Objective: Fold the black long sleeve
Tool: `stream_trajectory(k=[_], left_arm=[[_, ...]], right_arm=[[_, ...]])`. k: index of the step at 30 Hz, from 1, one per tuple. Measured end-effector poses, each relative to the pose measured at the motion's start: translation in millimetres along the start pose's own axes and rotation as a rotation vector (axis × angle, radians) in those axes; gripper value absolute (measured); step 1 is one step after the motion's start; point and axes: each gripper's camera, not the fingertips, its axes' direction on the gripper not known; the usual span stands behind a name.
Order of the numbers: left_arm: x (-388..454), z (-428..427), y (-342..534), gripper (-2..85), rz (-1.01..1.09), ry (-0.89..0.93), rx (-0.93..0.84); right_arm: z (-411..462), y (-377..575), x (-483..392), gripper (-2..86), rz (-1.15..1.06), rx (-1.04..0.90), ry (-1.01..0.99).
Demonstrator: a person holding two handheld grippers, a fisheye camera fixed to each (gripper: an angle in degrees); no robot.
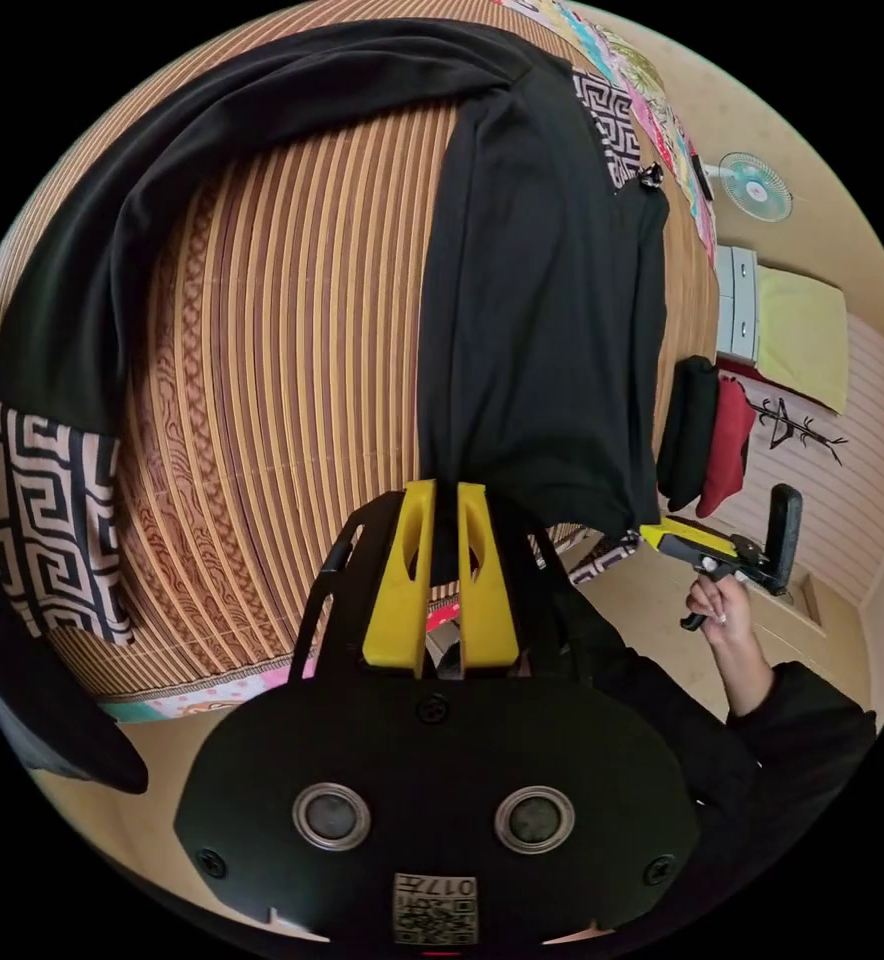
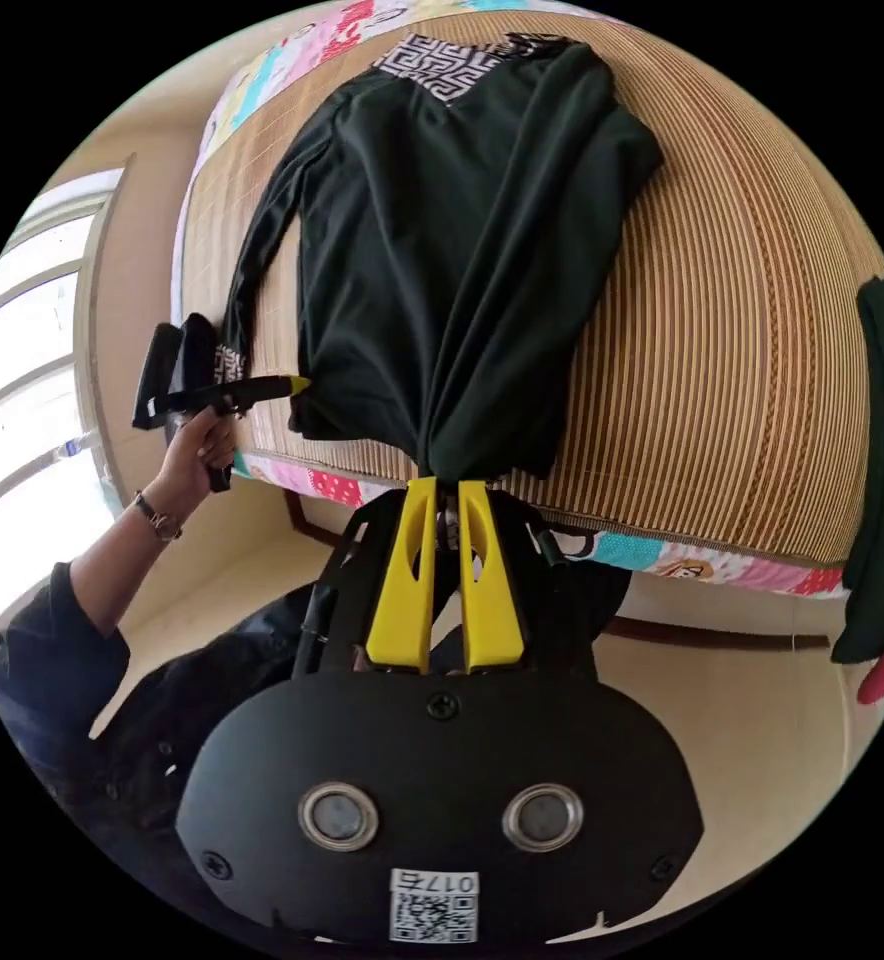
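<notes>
Though spread — black long sleeve [image 2: 442,250] double-clamped

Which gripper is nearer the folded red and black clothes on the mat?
Right. The right gripper holds the shirt hem beside the pile; the left gripper grips farther away.

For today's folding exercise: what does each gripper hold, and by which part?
Both the left gripper and right gripper are shut on the black long sleeve's bottom hem.

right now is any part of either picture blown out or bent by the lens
Right gripper view: the window is blown out white, and the bamboo mat bulges like a dome. Left gripper view: even light, mat stripes curve strongly, and the black long sleeve shows little fold detail.
</notes>
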Motion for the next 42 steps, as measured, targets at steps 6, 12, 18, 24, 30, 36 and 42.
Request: stream_trajectory(k=[6,12,18,24,30,36,42], left_arm=[[-14.6,-46.5,23.5,2.4,-0.052,0.099,0.019],[-29.0,-81.9,69.1,1.9,-0.135,0.183,0.129],[-26.9,-110.0,100.6,2.1,-0.152,0.175,0.171],[-14.8,-132.0,106.1,2.7,-0.132,0.117,0.143],[-11.5,-156.2,109.7,2.6,-0.08,0.091,0.1],[-11.8,-171.8,137.0,1.7,0.011,0.032,0.018],[-8.0,-133.9,190.2,2.0,-0.023,0.045,-0.144]], right_arm=[[-149.7,64.3,148.0,2.0,-0.038,0.308,-0.322],[-218.2,223.2,345.3,1.6,0.7,1.108,-0.509],[-85.3,207.7,332.1,3.8,0.722,0.569,-0.446],[-24.4,132.1,252.5,7.3,0.426,0.308,-0.209],[-8.7,106.0,222.6,2.7,0.246,0.142,0.11],[-7.4,163.7,250.5,1.4,0.231,0.036,0.293],[13.3,231.5,284.5,1.1,0.405,-0.118,0.389]])
